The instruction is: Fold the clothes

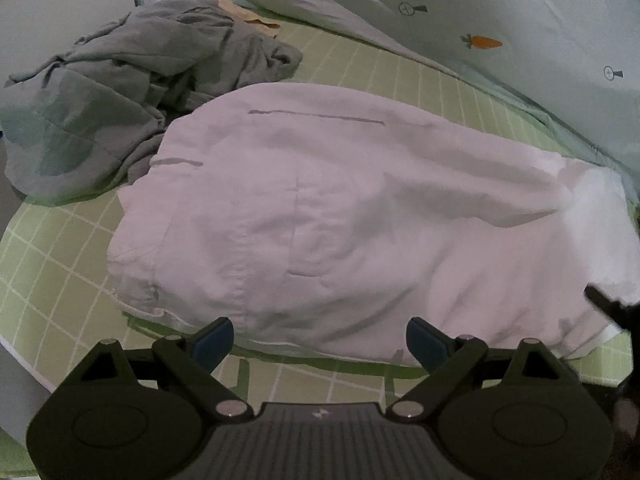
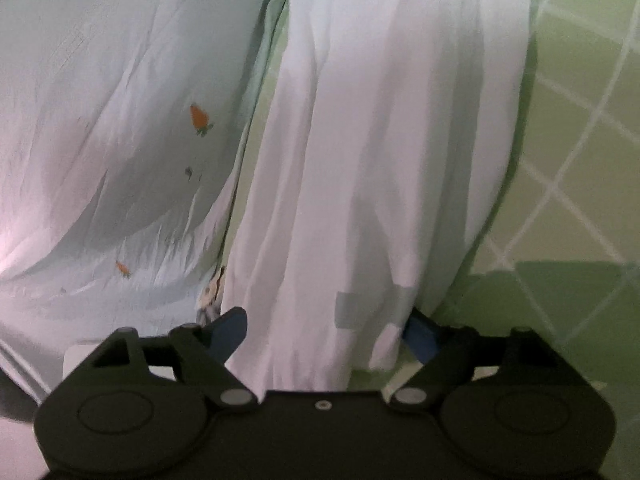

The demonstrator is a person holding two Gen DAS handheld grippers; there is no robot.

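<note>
A white garment (image 1: pixel 340 216) with grey stripe marks lies spread on the green checked bed sheet (image 1: pixel 48 280). My left gripper (image 1: pixel 320 342) is open and empty, just at the garment's near edge. In the right wrist view the same white garment (image 2: pixel 380 160) runs away from me in long folds, and its near end lies between the blue pads of my right gripper (image 2: pixel 326 332). The right jaws stand wide apart, not closed on the cloth. Part of the right gripper (image 1: pixel 612 308) shows at the left wrist view's right edge.
A crumpled grey garment (image 1: pixel 120 92) lies at the far left of the bed. A pale duvet with carrot prints (image 1: pixel 480 20) runs along the far side, and it also shows in the right wrist view (image 2: pixel 120 140). The bed edge is at the left.
</note>
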